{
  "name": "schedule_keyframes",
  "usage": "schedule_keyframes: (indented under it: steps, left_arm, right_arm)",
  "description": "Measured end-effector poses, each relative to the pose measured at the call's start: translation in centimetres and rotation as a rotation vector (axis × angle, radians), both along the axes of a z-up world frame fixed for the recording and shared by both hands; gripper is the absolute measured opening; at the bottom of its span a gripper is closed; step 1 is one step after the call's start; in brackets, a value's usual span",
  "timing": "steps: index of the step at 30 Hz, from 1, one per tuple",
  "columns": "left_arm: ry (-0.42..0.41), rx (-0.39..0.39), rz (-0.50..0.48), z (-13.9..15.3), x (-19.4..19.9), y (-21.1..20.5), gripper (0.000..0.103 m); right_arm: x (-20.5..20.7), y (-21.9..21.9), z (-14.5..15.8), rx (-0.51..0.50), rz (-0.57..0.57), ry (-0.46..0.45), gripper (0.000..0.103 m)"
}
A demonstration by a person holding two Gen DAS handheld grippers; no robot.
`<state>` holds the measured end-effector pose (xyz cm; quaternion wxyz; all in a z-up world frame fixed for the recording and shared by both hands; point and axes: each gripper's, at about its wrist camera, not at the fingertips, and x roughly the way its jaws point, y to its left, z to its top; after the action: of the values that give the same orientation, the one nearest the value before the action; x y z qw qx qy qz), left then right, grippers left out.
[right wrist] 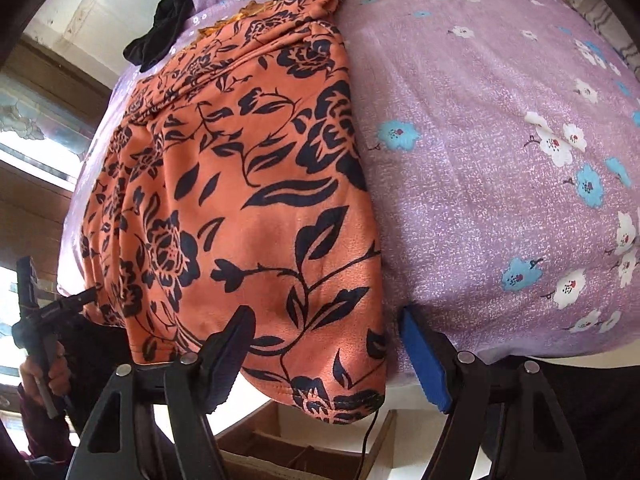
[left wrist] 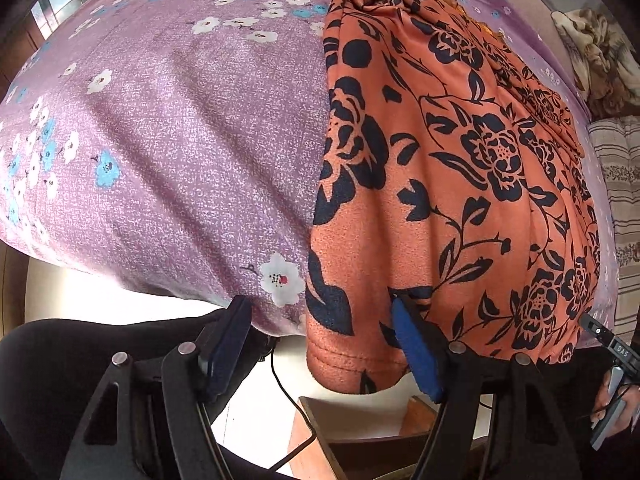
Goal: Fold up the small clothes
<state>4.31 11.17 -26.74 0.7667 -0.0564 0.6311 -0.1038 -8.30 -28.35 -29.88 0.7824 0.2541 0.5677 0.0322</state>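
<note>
Orange floral garment point(left wrist: 452, 168) lies lengthwise on the bed point(left wrist: 168, 128), over the purple flowered cover, its hemmed near end hanging just past the bed's front edge. It reads as a long narrow strip with a doubled look along one side, so I judge one lengthwise fold is in and the crosswise folds are left; the far end looks bunched and not yet squared. My left gripper point(left wrist: 320, 352) sits at the near hem, fingers apart, one blue pad point(left wrist: 416, 356) touching the cloth's lower edge, the other out over the bare cover; nothing pinched. My right gripper point(right wrist: 326, 360) is at the same hem from the other side, fingers apart and straddling the corner, not clamped. Open room: broad bare cover on both flanks of the garment. A black cloth point(right wrist: 164, 28) lies near the far end; a striped pillow point(left wrist: 620, 200) borders one side. Below the edge, a cable point(left wrist: 288, 396) dangles, a snag risk.
</note>
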Motion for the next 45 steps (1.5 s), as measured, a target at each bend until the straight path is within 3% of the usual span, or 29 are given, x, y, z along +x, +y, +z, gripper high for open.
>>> schedule_keyframes:
  steps: [1, 2, 3, 4, 7, 12, 14, 16, 19, 21, 22, 23, 27, 30, 34, 38, 42, 45]
  left_arm:
    - [0.002, -0.034, -0.005, 0.0, -0.1, 0.1, 0.048]
    - [0.0, -0.053, -0.006, 0.2, -0.4, 0.3, 0.042]
    - [-0.012, -0.052, -0.012, 0.5, -0.5, 0.2, 0.025]
    - [-0.027, -0.039, -0.025, 0.9, -0.5, -0.2, 0.016]
    - [-0.06, -0.039, -0.045, 2.4, -0.5, -0.6, 0.009]
    - [-0.1, -0.071, -0.069, 4.5, -0.1, -0.4, 0.01]
    - [-0.058, -0.054, -0.068, 3.7, 1.0, -0.1, 0.019]
    - [0.002, -0.025, -0.052, 2.0, 1.7, 0.0, 0.051]
    - [0.04, -0.059, -0.025, 0.9, 2.2, 0.3, 0.057]
    - [0.025, -0.071, -0.032, 1.2, 2.4, 0.2, 0.055]
    - [0.011, -0.081, -0.034, 1.3, 2.8, -0.3, 0.033]
    - [0.003, -0.085, -0.046, 1.6, 3.1, -0.5, 0.018]
    - [0.0, -0.092, -0.087, 2.8, 4.2, -1.2, 0.005]
    - [-0.002, -0.239, -0.102, 5.1, 5.7, -1.1, 0.005]
    - [-0.078, -0.319, -0.126, 10.1, 10.0, -1.5, 0.005]
    - [-0.145, -0.343, -0.105, 13.5, 17.4, -1.8, 0.005]
    - [-0.196, -0.319, -0.018, 12.3, 28.0, -4.3, 0.006]
    - [-0.232, -0.275, 0.039, 8.9, 35.2, -6.3, 0.01]
  right_arm:
    - [0.0, 0.4, 0.1, -0.033, 0.008, 0.009, 0.049]
    - [0.0, 0.8, 0.2, -0.074, 0.026, 0.015, 0.038]
    - [-0.1, 1.2, 0.5, -0.11, 0.052, 0.013, 0.013]
    - [-0.2, 1.5, 1.0, -0.107, 0.076, 0.002, 0.006]
    - [-0.6, 2.4, 3.1, -0.111, 0.116, -0.055, 0.006]
    - [-0.9, 1.7, 6.9, 0.029, 0.115, -0.195, 0.006]
    - [-0.4, 1.2, 6.3, 0.067, 0.101, -0.162, 0.009]
    - [-0.2, 0.8, 5.0, 0.084, 0.081, -0.111, 0.009]
    - [0.7, 0.8, 1.8, 0.117, 0.055, -0.003, 0.01]
    - [0.8, 0.7, 0.7, 0.108, 0.045, 0.014, 0.01]
    - [0.9, 0.6, 0.6, 0.118, 0.044, 0.011, 0.01]
    - [0.9, 0.7, 0.8, 0.123, 0.054, 0.001, 0.01]
    - [1.5, 1.1, 3.1, 0.146, 0.113, -0.06, 0.007]
    - [2.6, 0.4, 6.2, 0.203, 0.116, -0.15, 0.006]
    - [6.0, -2.6, 10.5, 0.26, 0.058, -0.276, 0.006]
    - [12.2, -6.9, 13.4, 0.258, -0.067, -0.408, 0.006]
    - [20.5, -11.9, 12.7, 0.275, -0.238, -0.455, 0.006]
    - [26.6, -15.5, 9.0, 0.378, -0.371, -0.465, 0.009]
